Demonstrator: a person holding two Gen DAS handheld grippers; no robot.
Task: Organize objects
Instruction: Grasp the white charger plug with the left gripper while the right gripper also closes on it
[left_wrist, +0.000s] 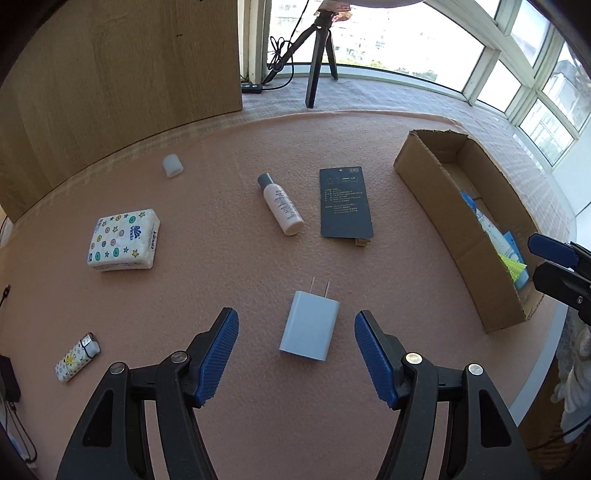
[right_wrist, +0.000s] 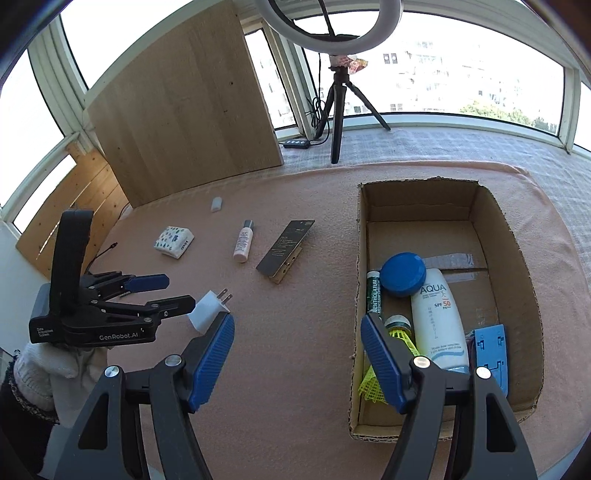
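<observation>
A white wall charger (left_wrist: 309, 326) lies flat on the pink cloth, prongs pointing away. My left gripper (left_wrist: 297, 317) hovers over it, open, one blue pad on each side and neither touching. In the right wrist view the left gripper (right_wrist: 179, 292) reaches in from the left toward the charger (right_wrist: 208, 310). My right gripper (right_wrist: 297, 321) is open and empty above the cloth, beside the left wall of the cardboard box (right_wrist: 517, 258). The box holds a sunscreen tube (right_wrist: 439, 321), a blue round tin (right_wrist: 402, 275), a yellow shuttlecock (right_wrist: 384, 354) and a green stick (right_wrist: 373, 295).
On the cloth lie a tissue pack (left_wrist: 123, 240), a small white bottle (left_wrist: 280, 205), a dark card on a clothespin (left_wrist: 345, 201), a white cap (left_wrist: 172, 166) and a patterned lighter (left_wrist: 77, 356). A wooden panel (left_wrist: 129, 74) and a tripod (left_wrist: 317, 55) stand behind.
</observation>
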